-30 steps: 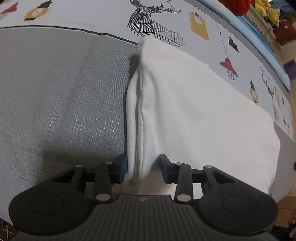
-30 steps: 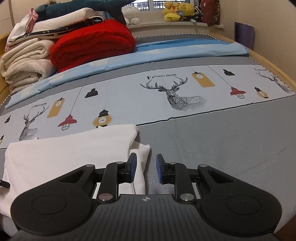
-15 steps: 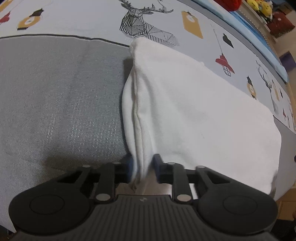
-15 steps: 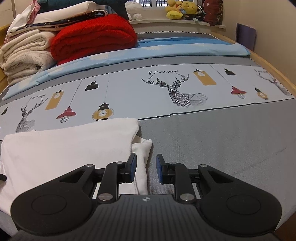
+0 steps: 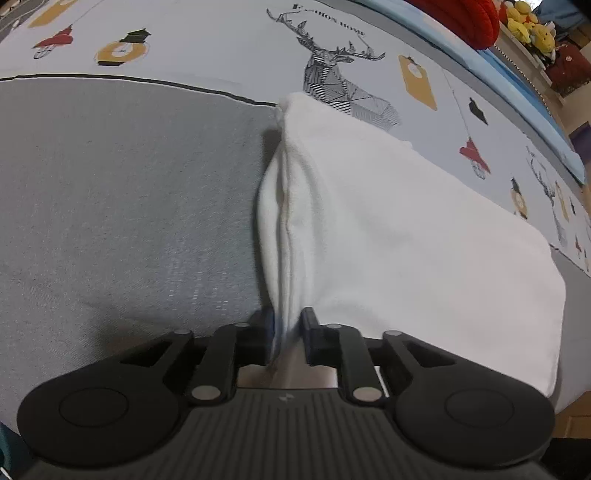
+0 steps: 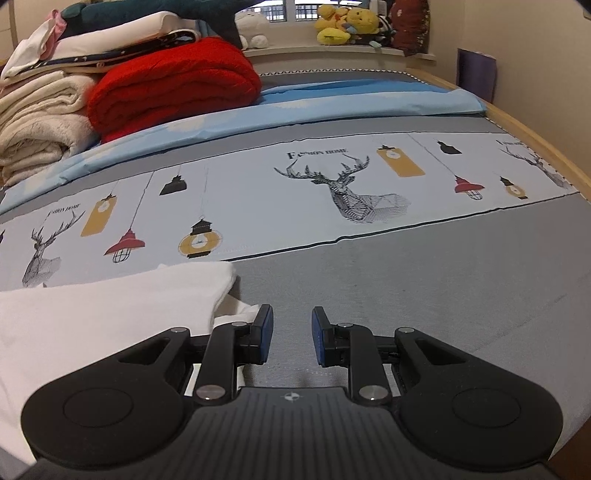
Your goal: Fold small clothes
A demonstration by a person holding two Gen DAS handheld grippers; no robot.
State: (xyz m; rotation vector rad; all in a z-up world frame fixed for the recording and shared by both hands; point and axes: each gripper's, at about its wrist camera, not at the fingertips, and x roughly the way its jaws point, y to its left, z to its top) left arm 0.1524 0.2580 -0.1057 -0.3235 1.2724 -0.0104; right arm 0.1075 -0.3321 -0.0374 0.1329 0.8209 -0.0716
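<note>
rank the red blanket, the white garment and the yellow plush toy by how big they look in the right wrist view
1. white garment, though it lies nearest the camera, which swells it
2. red blanket, close behind in apparent size, so this order is unsure
3. yellow plush toy, plainly smallest, though it is also farthest away

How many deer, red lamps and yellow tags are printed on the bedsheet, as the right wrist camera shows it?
Deer: 3
Red lamps: 2
Yellow tags: 2
Total: 7
</note>
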